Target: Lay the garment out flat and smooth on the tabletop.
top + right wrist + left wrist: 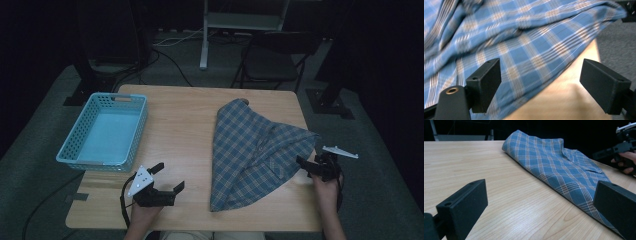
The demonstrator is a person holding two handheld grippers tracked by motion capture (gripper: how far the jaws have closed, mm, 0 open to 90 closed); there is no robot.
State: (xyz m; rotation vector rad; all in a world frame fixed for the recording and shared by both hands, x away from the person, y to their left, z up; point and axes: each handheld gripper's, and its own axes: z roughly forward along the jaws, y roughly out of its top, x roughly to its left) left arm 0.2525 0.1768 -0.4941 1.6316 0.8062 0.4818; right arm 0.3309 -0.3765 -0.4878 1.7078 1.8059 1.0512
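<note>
A blue plaid shirt [250, 150] lies folded on the right half of the wooden table [175, 125], its narrow end pointing away from me. My right gripper [305, 166] hovers at the shirt's right edge, near the table's right side. In the right gripper view the shirt [524, 37] spreads just beyond the right gripper [545, 82], whose jaws stand wide apart with no cloth pinched. My left gripper [170, 176] rests open near the front edge, left of the shirt. In the left gripper view the left gripper [544, 205] faces the shirt [554, 167] over bare wood.
A light blue plastic basket [102, 162] sits at the table's left edge, nothing in it. A dark chair [272, 60] stands beyond the far edge. The other hand's gripper [614, 150] appears at the far right of the left gripper view.
</note>
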